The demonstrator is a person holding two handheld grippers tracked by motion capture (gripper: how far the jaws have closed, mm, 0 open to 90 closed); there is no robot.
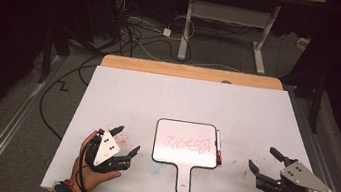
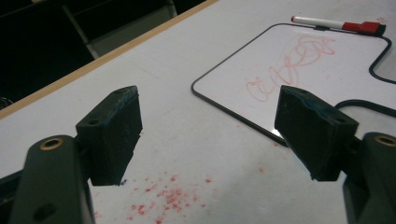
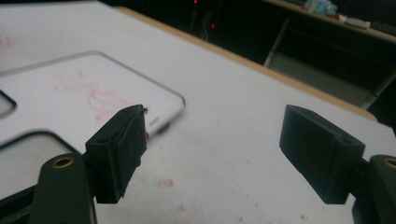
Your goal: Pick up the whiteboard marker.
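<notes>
Left gripper (image 1: 127,142): jaws apart, empty, left of whiteboard (image 1: 186,143). Whiteboard flat mid-table, red scribble on it. Marker (image 1: 219,147) touching board's right edge; clumsy pinch could roll it away. Right gripper (image 1: 264,158): jaws apart, empty, well right of marker.

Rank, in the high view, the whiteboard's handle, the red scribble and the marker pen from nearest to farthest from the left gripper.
From the left gripper:
1. The red scribble, mid-board, to its right.
2. The whiteboard's handle, toward the person; nearly tied with the scribble.
3. The marker pen, along the board's far right edge.
</notes>
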